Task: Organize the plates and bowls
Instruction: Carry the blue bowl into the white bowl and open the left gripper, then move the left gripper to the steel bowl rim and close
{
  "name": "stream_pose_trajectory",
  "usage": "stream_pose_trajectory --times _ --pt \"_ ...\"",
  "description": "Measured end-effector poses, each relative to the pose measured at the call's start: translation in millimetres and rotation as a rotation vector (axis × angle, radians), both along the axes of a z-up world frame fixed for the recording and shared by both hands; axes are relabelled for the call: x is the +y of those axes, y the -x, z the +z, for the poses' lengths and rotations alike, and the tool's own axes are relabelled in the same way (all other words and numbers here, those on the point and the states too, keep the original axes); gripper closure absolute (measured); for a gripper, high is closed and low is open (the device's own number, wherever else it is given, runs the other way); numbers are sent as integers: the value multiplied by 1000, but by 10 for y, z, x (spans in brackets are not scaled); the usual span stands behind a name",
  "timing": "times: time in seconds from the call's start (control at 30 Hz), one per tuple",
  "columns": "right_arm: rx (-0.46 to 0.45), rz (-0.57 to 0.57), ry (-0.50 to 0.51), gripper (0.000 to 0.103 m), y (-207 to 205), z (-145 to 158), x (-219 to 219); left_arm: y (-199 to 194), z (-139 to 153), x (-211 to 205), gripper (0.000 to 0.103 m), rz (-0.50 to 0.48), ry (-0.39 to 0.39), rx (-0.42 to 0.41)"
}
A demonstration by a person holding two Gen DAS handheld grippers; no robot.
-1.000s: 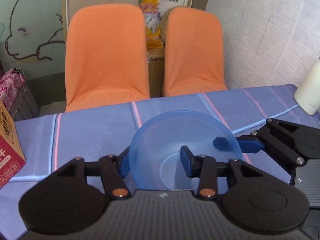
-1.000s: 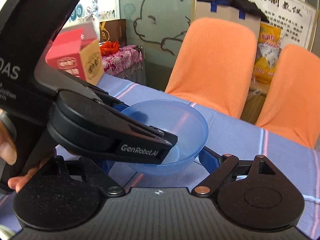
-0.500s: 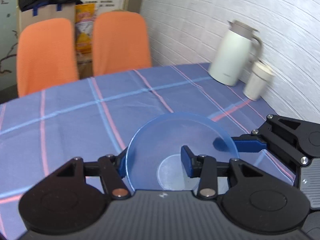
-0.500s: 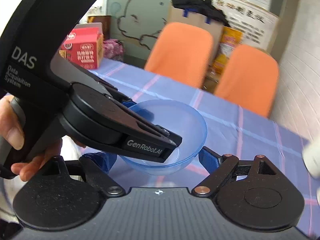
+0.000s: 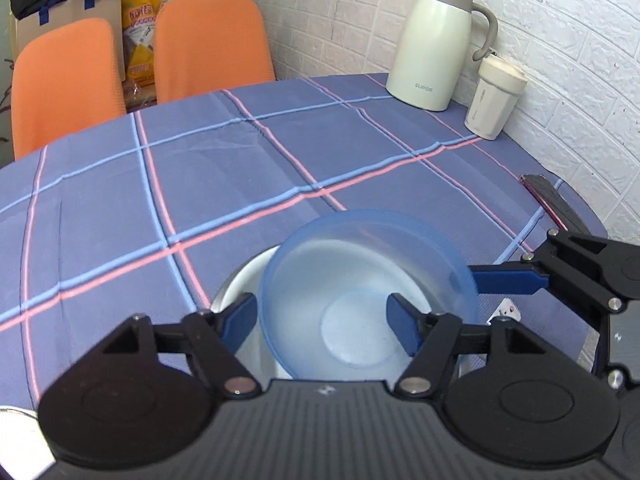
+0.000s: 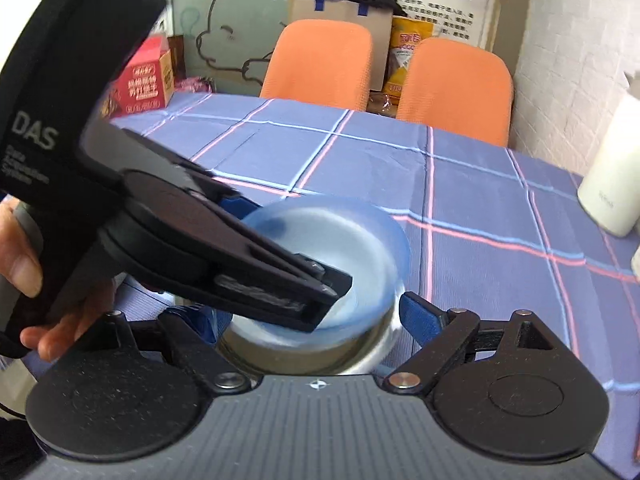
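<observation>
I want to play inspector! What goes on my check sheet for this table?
Surface: table covered by a blue checked cloth.
Job's things: clear blue bowl in or just above a shiny lower bowl; cannot tell which.
Clutter: cream jug and lidded cup by the wall; red box at the far corner; dark flat thing at the edge.
Grippers: left gripper open, jaws just opened, the blue bowl's wall between them. Right gripper straddles the bowls, jaws just opening; contact unclear.
Cables: nothing seen.
Surroundings: orange chairs, white brick wall.
</observation>
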State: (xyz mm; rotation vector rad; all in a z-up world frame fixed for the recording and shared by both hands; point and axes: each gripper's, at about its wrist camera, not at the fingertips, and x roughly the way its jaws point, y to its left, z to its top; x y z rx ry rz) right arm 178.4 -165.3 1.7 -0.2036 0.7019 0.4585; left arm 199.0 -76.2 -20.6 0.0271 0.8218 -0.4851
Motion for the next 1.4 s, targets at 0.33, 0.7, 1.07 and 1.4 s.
stream_pose_trajectory --times 0.33,0.7,1.07,1.4 --pt "60 -105 -192 26 257 -86 -390 194 132 344 29 5 139 59" --pt "-40 -234 -263 25 671 -44 -439 676 459 497 20 250 126 -122" --pt "-67 -306 -239 25 648 -73 -362 760 333 303 20 373 -100 -191" --pt "-12 -350 -255 24 478 -112 -398 594 207 301 20 377 -107 -138"
